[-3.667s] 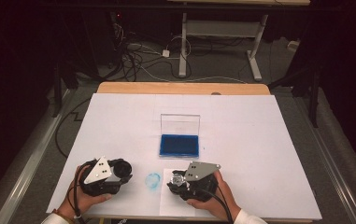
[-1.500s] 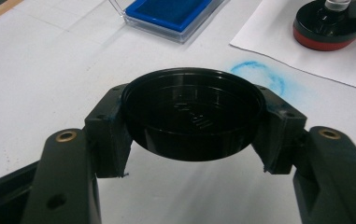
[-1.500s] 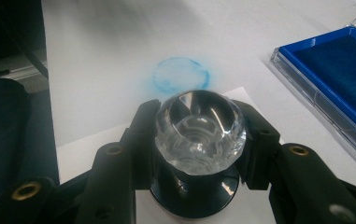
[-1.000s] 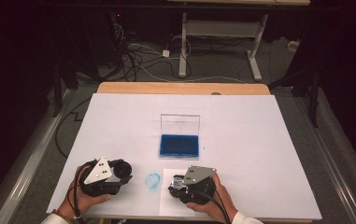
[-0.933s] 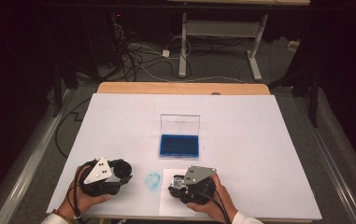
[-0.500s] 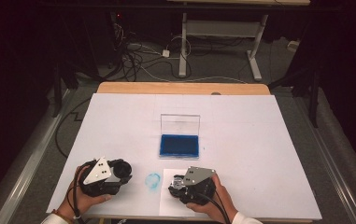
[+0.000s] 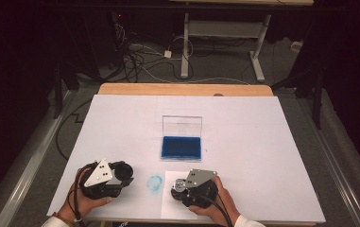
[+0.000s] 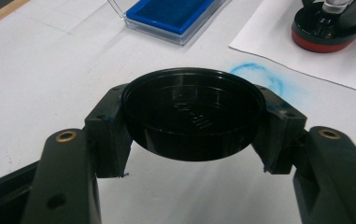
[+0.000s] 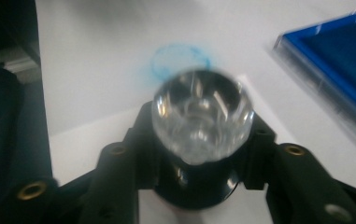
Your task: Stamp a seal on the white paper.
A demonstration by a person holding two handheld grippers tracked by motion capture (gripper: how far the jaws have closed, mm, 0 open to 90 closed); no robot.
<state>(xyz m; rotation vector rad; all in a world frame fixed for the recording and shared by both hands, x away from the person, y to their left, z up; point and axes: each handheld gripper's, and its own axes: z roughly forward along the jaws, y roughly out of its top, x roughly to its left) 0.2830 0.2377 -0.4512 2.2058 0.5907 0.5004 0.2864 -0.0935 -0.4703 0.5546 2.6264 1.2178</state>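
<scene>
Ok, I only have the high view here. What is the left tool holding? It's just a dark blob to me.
Observer: A round black cap, open side up, clamped by its rim between the left tool's two jaws.
Operator: And the right one?
Observer: The right tool is shut on a stamp with a clear, faceted knob on a black body. The left gripper view shows a red band round the stamp's base, which rests on the white paper sheet.
Operator: Is that blue smudge between the hands a spill?
Observer: It's a faint round ring of blue ink, printed straight on the table cover beside the sheet.
</scene>
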